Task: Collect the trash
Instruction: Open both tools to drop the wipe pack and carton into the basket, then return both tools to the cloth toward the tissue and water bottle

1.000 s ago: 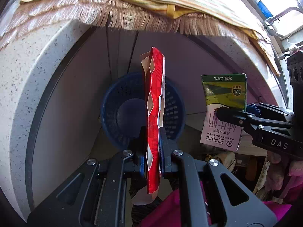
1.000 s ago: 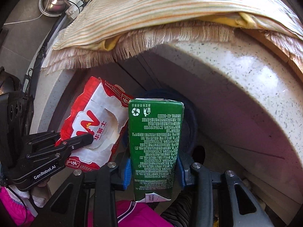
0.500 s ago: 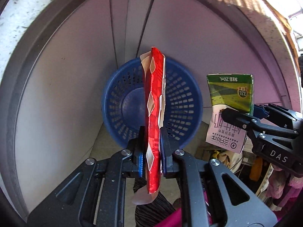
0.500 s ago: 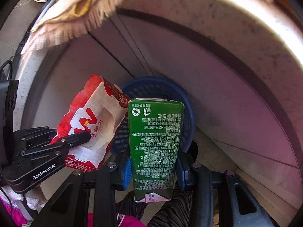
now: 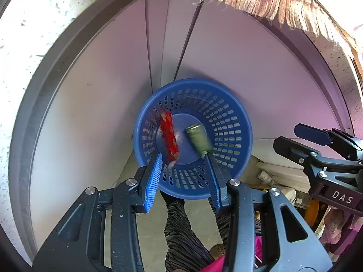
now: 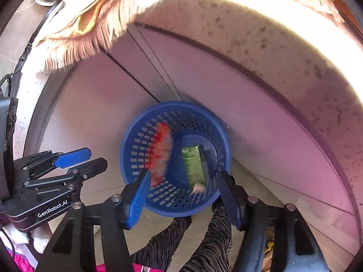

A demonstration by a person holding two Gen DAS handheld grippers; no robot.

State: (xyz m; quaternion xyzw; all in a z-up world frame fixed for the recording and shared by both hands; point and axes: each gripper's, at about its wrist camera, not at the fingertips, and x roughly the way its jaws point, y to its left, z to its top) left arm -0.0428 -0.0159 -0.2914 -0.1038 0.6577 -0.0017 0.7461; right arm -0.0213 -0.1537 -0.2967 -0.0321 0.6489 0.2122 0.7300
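Observation:
A blue perforated basket [image 5: 229,122] [image 6: 136,145] stands on the floor below both grippers. Inside it, blurred with motion, are a red and white wrapper [image 5: 169,138] [image 6: 161,151] and a green drink carton [image 5: 198,139] [image 6: 195,165]. My left gripper [image 5: 183,161] hangs over the basket, its jaws opening with nothing between them. My right gripper [image 6: 183,176] is above the basket too, jaws opening and empty. Each gripper shows at the edge of the other's view: the right gripper [image 5: 317,140], the left gripper [image 6: 81,161].
A pale cabinet front [image 5: 102,90] curves behind the basket under a speckled stone counter [image 6: 261,34]. A fringed cloth [image 5: 261,2] hangs over the counter edge. A person's dark striped trouser legs [image 6: 204,238] stand on the tiled floor. Clutter [image 5: 283,192] lies at the right.
Both grippers have opened and let go. The red wrapper and the green carton have dropped from the jaws into the blue basket.

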